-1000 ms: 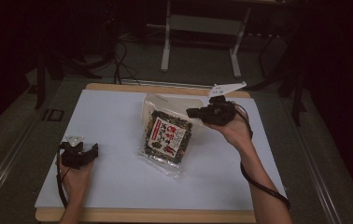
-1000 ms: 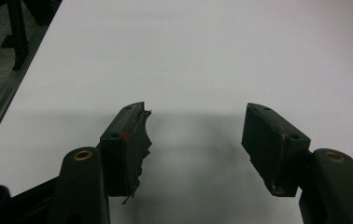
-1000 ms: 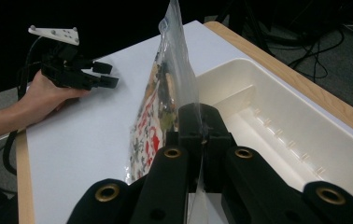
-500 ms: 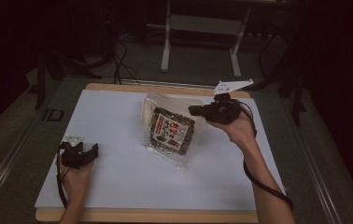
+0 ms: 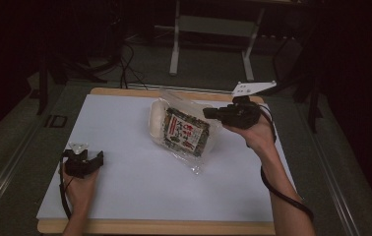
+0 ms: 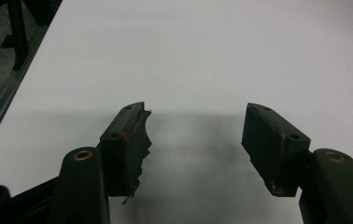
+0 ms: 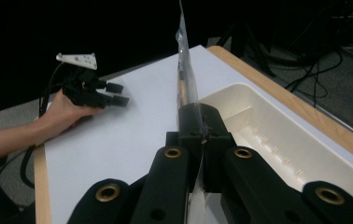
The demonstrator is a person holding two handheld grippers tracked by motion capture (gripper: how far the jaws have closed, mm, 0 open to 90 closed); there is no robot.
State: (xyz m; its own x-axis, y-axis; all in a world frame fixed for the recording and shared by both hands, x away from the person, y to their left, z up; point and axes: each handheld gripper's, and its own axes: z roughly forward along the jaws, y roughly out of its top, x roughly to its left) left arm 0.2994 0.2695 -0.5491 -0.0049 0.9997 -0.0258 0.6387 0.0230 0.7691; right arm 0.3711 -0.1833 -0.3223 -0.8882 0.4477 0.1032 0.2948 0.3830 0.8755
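A clear plastic bag [image 5: 186, 132] with a dark green and red printed packet inside hangs tilted over the middle of the white sheet [image 5: 135, 196]. My right gripper [image 5: 208, 113] is shut on the bag's upper right edge; in the right gripper view the thin film [image 7: 184, 60] stands up from between the closed jaws of that gripper [image 7: 201, 126]. A white plastic tray [image 5: 155, 118] [image 7: 282, 140] lies at the bag's left end. My left gripper [image 5: 95, 160] [image 6: 195, 135] rests open on the sheet at the front left, nothing between its pads, and it is also seen from the right gripper view [image 7: 118, 94].
The white sheet covers a wooden board [image 5: 174, 228] with grey floor around it. A metal stand [image 5: 211, 24] and cables [image 5: 125, 59] lie beyond the far edge. A frayed strip of tape hangs off one left pad [image 6: 139, 140].
My right gripper has risen and moved slightly right, lifting the bag's edge off the sheet. More of the white tray shows at the bag's left end. The left gripper has stayed put.
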